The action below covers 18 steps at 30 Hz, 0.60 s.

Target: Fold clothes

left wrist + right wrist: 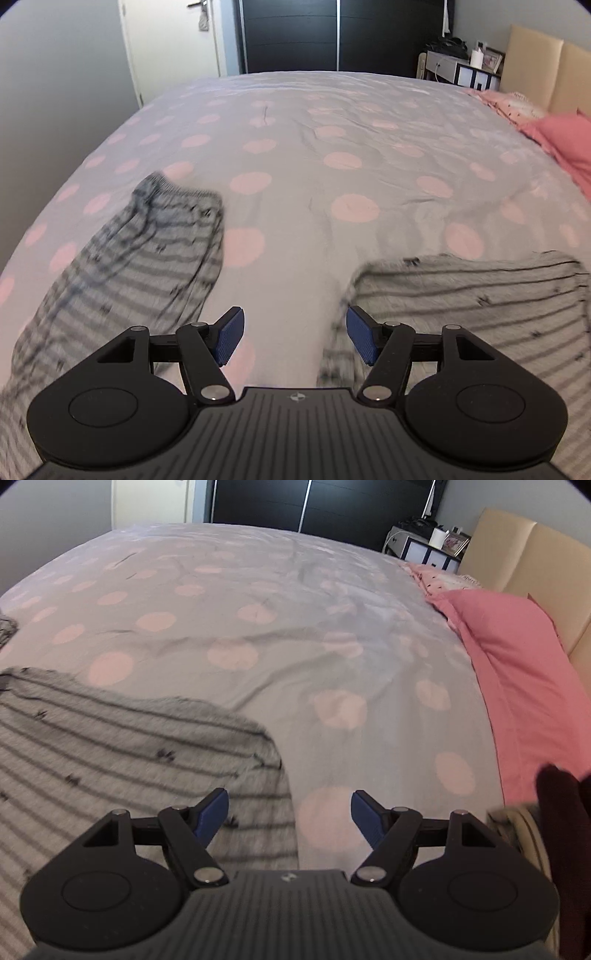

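**Spotter:** Blue pads (231, 334) of your left gripper (294, 338) stand wide apart with nothing between them, only bedspread (295, 177) showing through the gap. Your right gripper (288, 818) is the same: jaws wide, empty, hovering over the cover.

**Operator:** So where's the garment?

**Spotter:** Striped garment (122, 254) lies flat on the bed in two lobes. From the left camera, one part runs off to the left with a ribbed cuff at its far end, and another part (480, 295) spreads to the right. A bare strip of cover sits between them, right under your left jaws. From the right camera, the striped cloth (129, 746) lies under your left pad, with its edge ending just left of the gap.

**Operator:** What can trip me up?

**Spotter:** If you close where you are, you probably pinch bedspread rather than cloth, and lifting that drags the garment out of shape. Both views are blurred near the cloth, so I cannot tell whether the edges are single or doubled layers; grab one layer only and the fold likely opens up.

**Operator:** Anything on the right?

**Spotter:** Pink pillow (517, 672) and a dark shape (561, 830) sit near that gripper. A wide swing could snag either.
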Motion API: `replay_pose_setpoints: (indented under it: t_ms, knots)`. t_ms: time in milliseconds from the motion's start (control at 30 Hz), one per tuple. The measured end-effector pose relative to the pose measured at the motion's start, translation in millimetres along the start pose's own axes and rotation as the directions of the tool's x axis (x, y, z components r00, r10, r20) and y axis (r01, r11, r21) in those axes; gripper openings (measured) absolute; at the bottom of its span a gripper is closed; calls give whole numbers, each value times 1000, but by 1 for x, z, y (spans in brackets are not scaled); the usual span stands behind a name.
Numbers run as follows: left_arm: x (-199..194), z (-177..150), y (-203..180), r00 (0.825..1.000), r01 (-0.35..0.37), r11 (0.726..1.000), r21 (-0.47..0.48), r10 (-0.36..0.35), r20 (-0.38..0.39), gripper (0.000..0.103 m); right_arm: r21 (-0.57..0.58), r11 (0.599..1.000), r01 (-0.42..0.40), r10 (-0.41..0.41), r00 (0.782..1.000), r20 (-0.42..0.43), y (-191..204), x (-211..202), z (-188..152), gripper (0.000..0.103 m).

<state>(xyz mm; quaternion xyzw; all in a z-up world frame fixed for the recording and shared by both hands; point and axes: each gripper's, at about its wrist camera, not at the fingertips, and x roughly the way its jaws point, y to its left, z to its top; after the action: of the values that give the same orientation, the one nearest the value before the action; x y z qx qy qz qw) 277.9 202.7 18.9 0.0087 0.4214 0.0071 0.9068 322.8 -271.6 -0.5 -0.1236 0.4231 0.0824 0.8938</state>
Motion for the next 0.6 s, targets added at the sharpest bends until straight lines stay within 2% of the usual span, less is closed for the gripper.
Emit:
replay_pose_setpoints:
  t_ms: [67, 167, 400, 600]
  knots:
    - [-20, -15, 5, 1000, 8, 1000, -17, -8, -5, 60, 27, 999, -44, 46, 997, -69, -6, -15, -10, 75]
    - [-44, -41, 7, 1000, 18, 1000, -13, -18, -25, 60, 115, 991, -67, 79, 992, -101, -18, -39, -33, 75]
    - [-74, -112, 2, 990, 92, 996, -11, -93, -105, 60, 63, 997, -46, 56, 984, -167, -14, -90, -102, 76]
    - [-81, -166, -8, 985, 80, 997, -7, -80, -150, 60, -27, 999, -23, 17, 975, -221, -7, -106, -168, 76]
